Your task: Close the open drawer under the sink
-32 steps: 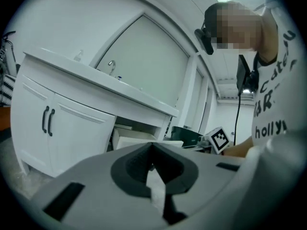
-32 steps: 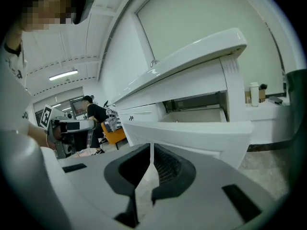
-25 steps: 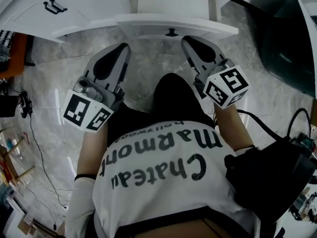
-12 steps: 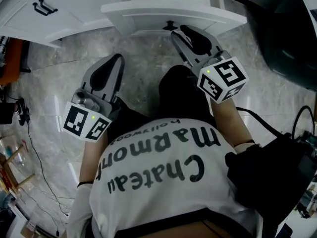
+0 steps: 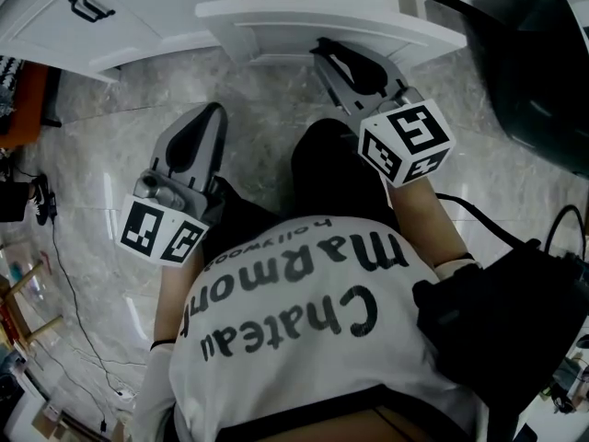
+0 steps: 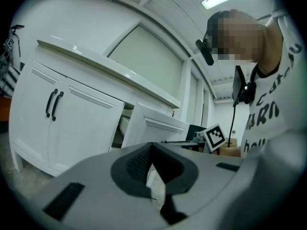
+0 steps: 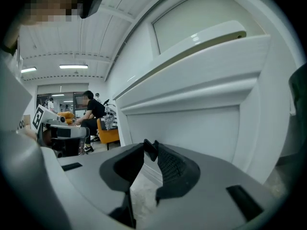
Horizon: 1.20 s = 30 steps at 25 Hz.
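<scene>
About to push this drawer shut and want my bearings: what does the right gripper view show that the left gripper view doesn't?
Only the right gripper view: the drawer front up close, ahead of the right gripper, whose jaws have just been closing a little and stand slightly apart, nothing between them; a seated person far behind. Only the left gripper view: double cabinet doors with black handles, the right gripper's marker cube, and the left gripper, jaws together, empty. Both: the white drawer front.

One left gripper (image 5: 213, 111), one right gripper (image 5: 324, 52), one open drawer (image 5: 331, 24), two cabinet doors (image 6: 86, 128), two black handles (image 6: 56, 105).
</scene>
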Available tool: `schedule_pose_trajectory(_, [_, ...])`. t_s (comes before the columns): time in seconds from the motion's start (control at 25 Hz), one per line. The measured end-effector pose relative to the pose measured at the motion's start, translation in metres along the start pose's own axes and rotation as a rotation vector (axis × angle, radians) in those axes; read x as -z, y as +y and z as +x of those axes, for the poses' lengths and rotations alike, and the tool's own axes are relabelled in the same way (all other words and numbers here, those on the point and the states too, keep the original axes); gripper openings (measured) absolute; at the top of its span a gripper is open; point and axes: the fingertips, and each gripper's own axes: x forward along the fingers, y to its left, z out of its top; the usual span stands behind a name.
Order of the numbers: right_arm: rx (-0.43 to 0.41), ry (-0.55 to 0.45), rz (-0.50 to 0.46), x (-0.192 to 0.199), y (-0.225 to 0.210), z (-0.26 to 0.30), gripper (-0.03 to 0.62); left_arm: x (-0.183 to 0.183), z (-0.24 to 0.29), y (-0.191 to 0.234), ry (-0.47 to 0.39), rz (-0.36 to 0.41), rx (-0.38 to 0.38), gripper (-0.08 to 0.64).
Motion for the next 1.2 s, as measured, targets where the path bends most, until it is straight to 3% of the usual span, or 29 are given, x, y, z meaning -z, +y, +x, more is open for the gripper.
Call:
schedule_pose_trajectory(0.44, [0.042, 0.018, 0.019, -0.001, -0.003, 0.002, 0.094, 0.004, -0.003, 0.000, -0.019, -0.026, -0.026, 0.008])
schedule_pose_trajectory(1.2, [0.071, 0.026, 0.030, -0.008, -0.024, 0.027, 0.095, -0.002, 0.024, -0.002, -0.045, -0.041, 0.006, 0.008])
